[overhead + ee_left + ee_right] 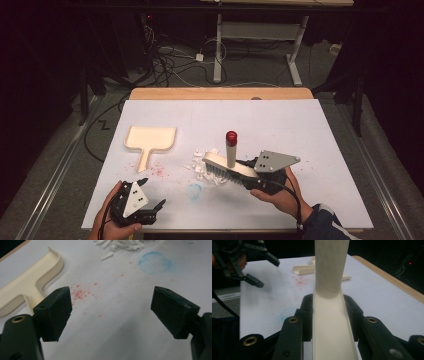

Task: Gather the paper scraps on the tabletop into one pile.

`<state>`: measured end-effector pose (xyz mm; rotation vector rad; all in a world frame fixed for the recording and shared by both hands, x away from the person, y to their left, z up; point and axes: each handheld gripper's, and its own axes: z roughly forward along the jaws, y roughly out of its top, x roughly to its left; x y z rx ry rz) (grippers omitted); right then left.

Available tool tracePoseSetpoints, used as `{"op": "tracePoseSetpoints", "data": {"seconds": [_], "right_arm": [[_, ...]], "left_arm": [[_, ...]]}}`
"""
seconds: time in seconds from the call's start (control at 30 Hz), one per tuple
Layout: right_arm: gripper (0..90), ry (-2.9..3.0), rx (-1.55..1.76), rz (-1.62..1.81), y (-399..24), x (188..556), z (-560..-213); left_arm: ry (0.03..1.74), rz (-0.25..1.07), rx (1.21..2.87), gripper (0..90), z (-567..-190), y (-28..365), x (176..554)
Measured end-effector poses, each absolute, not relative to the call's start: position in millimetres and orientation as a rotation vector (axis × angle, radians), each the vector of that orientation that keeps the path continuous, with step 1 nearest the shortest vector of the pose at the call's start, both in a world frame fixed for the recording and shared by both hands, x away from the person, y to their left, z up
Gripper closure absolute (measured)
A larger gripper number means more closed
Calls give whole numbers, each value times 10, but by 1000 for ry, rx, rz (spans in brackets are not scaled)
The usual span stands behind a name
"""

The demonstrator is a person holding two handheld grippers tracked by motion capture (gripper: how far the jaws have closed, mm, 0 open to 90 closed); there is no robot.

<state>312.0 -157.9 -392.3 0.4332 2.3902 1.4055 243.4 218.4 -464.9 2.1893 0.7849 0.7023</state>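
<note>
My right gripper [251, 178] is shut on the pale back of a hand brush [226, 167] at the front centre of the white table. The brush's bristles face down over a pile of white scraps [202, 166]. Its handle [231, 152] stands up and ends in a red cap [231, 136]. In the right gripper view the black fingers [305, 315] clamp both sides of the brush back [332, 325]. My left gripper [153, 192] rests open and empty at the front left, jaws wide apart over bare table [110, 312]. A cream dustpan [150, 140] lies flat at the left.
Red specks [157, 171] are scattered below the dustpan's handle [27, 285]. A faint blue ring [195, 190] marks the table near the front. The table's wooden far edge [220, 93] borders a floor with cables and a desk frame behind.
</note>
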Motion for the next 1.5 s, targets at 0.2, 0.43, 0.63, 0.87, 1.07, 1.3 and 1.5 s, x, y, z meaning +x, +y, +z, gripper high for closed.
{"op": "tracePoseSetpoints", "data": {"seconds": [0.2, 0.43, 0.63, 0.87, 1.07, 1.3, 1.5], "right_arm": [[681, 2415, 441, 1495, -1204, 3092, -4021], [682, 2444, 428, 1447, -777, 3067, -4313], [682, 2439, 416, 1414, -859, 3059, -4324], [681, 2447, 400, 1416, -1109, 2973, -4174], [681, 2433, 423, 1422, -1373, 2921, -4062], [681, 2441, 474, 1383, -1702, 2911, -4017], [681, 2447, 532, 1353, -2009, 2911, -3964]], "left_arm": [[815, 741, 2142, 162, -4610, 2255, 2453], [802, 719, 2161, 162, -4646, 2230, 2448], [786, 711, 2177, 162, -4663, 2202, 2442], [794, 702, 2186, 163, -4658, 2180, 2423], [791, 694, 2189, 162, -4667, 2179, 2432], [785, 693, 2200, 162, -4672, 2163, 2436], [781, 691, 2213, 162, -4679, 2146, 2438]]}}
